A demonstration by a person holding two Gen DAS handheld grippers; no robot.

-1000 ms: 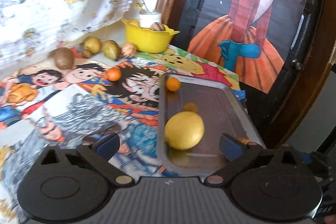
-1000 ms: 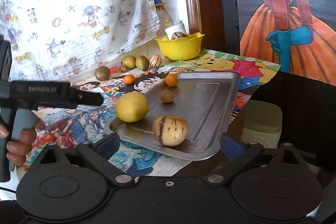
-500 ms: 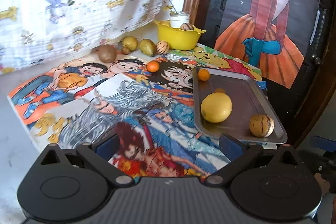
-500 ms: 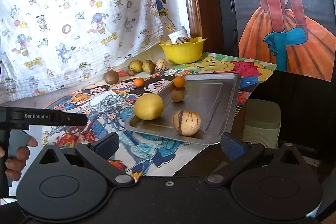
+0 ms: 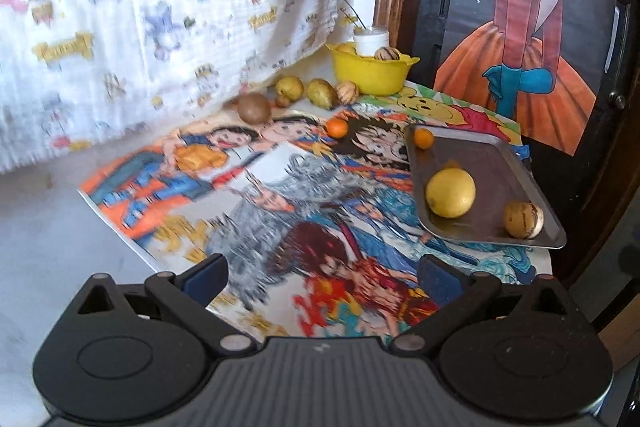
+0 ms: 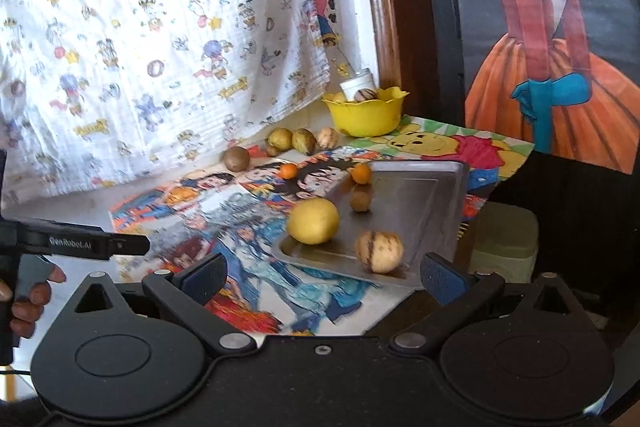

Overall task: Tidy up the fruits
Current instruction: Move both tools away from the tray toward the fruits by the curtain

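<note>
Both grippers hang back from the fruit with nothing between their fingers. The left gripper (image 5: 322,277) has its blue-padded jaws spread wide over the glossy cartoon poster (image 5: 248,187) that covers the worktop (image 5: 44,227); the right gripper (image 6: 322,275) is spread just as wide, near the front edge of the metal tray (image 6: 424,195). A hand (image 6: 28,291) at the left grips the other tool's dark handle.

The tray is shallow, dull grey, with rounded corners and a raised rim, and sits on the poster's right side. In it lie a big smooth yellow fruit (image 5: 451,192), a pale round melon-like fruit with dark stripes (image 6: 378,251) near the front rim, a small brown fruit (image 6: 360,201) and a small glossy orange one (image 6: 361,173) by the far corner.

Another little orange fruit (image 5: 336,127) sits on the poster, just off the tray. Farther back a brown round fruit (image 5: 254,107) and a few yellowish ones (image 5: 291,87) line up along the printed cloth (image 5: 160,7), beside a scalloped yellow plastic bowl (image 5: 374,73) holding a striped fruit.
</note>
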